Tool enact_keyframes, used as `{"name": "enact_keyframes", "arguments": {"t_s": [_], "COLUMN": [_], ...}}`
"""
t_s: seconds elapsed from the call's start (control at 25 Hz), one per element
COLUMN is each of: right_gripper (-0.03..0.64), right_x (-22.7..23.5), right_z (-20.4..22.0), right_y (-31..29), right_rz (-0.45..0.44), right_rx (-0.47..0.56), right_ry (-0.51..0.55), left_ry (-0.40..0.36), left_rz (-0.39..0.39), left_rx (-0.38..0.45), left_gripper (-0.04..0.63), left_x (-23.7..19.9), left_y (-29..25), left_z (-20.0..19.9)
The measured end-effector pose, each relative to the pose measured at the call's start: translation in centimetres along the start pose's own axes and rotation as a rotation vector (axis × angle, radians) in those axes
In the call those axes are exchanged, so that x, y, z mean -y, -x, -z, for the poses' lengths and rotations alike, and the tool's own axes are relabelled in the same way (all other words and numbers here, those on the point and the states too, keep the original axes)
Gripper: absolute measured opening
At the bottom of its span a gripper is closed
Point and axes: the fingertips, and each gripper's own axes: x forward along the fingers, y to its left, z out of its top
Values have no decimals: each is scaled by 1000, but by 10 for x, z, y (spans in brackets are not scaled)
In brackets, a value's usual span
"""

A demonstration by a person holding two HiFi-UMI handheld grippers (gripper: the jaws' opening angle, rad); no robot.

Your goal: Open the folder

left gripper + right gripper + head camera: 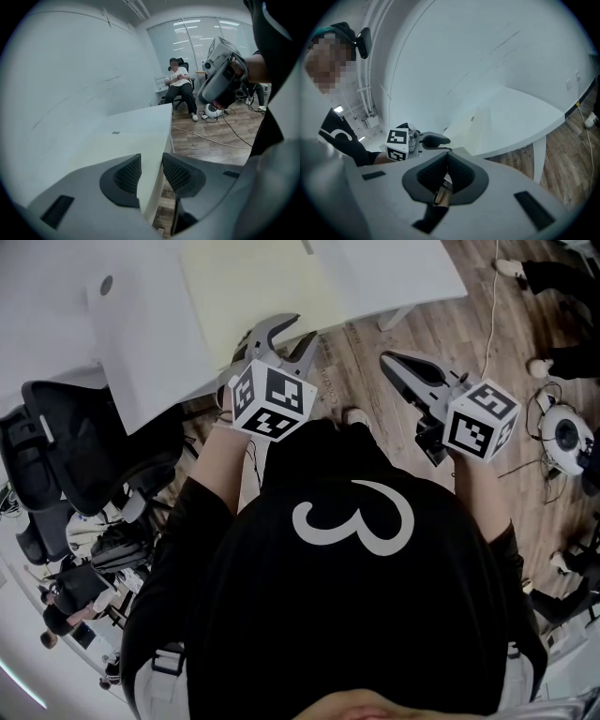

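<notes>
Left gripper [291, 337]: angled down, jaws apart at pale folder's [253, 287] near edge. Right gripper [392, 360]: near level, jaws together, empty.

We had a white bench [47, 315] across the top of the head view, with a small round grey cap [106, 284] set in its surface. A black office chair [52, 442] sat just beside its left end. The floor [366, 362] was wood planks, with a thin white cable [490, 320] running down across it. On the right there was a round white device [567, 434] with dark cords around it, and someone's shoe [511, 268] showed near the top right corner.

In the left gripper view we saw a person [179, 84] seated in a dark chair by the big windows [206, 35], with that white device near their feet. The right gripper view showed a white bench leg [539, 157] standing on the planks.
</notes>
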Motion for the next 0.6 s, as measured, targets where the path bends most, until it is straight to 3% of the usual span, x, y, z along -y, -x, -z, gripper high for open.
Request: {"name": "enact_keyframes", "arguments": {"t_s": [0.6], "right_gripper": [23], "right_x": [11], "right_z": [1], "right_y": [-39], "right_rz": [-13], "right_rx": [-34], "right_ry": [43], "left_ry": [20], "left_rz": [61], "left_rx": [37], "left_gripper": [98], "left_x": [1], "left_y": [8], "left_z": [-6]}}
